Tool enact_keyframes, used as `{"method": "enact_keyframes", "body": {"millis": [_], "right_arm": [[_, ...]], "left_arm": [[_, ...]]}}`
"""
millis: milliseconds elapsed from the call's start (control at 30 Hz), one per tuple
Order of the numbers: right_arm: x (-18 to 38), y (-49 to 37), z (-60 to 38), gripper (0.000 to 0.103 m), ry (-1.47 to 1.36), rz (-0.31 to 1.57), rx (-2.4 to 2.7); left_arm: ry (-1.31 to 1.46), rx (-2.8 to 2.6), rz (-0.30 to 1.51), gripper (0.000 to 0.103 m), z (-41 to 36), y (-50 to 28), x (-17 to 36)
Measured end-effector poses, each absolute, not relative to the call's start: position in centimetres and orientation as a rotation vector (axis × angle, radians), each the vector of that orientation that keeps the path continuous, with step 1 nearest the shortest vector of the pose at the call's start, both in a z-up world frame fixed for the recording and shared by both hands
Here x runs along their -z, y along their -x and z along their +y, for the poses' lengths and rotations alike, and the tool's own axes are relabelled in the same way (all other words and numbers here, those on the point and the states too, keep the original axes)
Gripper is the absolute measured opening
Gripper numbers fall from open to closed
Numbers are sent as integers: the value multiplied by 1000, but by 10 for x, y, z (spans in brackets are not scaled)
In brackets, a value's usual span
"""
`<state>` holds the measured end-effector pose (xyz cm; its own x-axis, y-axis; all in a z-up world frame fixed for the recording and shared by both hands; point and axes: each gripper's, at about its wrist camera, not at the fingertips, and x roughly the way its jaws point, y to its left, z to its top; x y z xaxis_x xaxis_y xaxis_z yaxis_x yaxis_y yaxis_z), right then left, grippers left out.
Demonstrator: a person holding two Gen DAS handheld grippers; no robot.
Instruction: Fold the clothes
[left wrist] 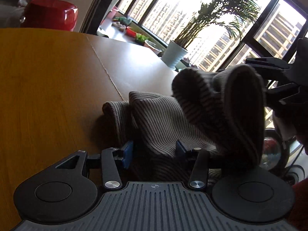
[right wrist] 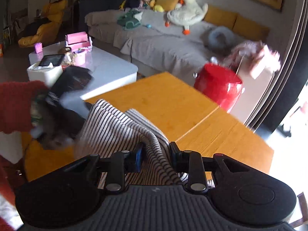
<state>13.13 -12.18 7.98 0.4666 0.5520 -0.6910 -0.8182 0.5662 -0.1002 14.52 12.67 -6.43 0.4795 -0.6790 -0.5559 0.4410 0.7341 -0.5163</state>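
A grey-and-white striped knit garment (left wrist: 163,119) lies bunched on the wooden table (left wrist: 48,86). In the left wrist view my left gripper (left wrist: 154,151) is shut on a thick fold of it, blue pads against the cloth on both sides. At the right of that view my right gripper (left wrist: 263,80) holds another part of the garment lifted, and the cloth hangs down in a loop. In the right wrist view the right gripper (right wrist: 156,155) is shut on a ridge of the striped garment (right wrist: 115,127) above the table (right wrist: 163,100). A red sleeve (right wrist: 15,104) shows at the left.
A shiny red stool (right wrist: 219,86) stands just beyond the table's far corner. A white coffee table (right wrist: 107,67) with pink boxes and a grey sofa (right wrist: 163,44) lie behind. A potted palm (left wrist: 174,53) stands by the windows past the table's far edge.
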Motion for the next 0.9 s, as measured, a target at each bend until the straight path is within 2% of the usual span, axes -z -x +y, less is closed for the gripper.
{"method": "enact_keyframes", "body": {"millis": [67, 200, 367, 467, 500, 533, 700, 867, 900], "right_arm": [[-51, -165, -124, 28, 396, 733, -860], [-10, -205, -146, 37, 213, 822, -834], [2, -208, -159, 38, 129, 806, -827], [3, -209, -160, 38, 131, 802, -824], [3, -210, -159, 38, 130, 803, -824], [3, -211, -158, 38, 129, 804, -824], [2, -215, -156, 38, 116, 817, -817], [-12, -202, -153, 38, 170, 784, -803], [-17, -198, -156, 39, 173, 762, -791]], "left_arm": [[326, 696, 816, 54, 133, -144, 65], [330, 680, 810, 68, 139, -141, 66], [379, 653, 734, 71, 160, -129, 48], [427, 676, 656, 83, 169, -116, 28], [427, 700, 647, 92, 164, -111, 23], [421, 732, 646, 95, 155, -107, 20], [251, 792, 723, 95, 93, -91, 34], [209, 727, 764, 83, 72, -90, 48], [221, 725, 761, 78, 76, -90, 47]]}}
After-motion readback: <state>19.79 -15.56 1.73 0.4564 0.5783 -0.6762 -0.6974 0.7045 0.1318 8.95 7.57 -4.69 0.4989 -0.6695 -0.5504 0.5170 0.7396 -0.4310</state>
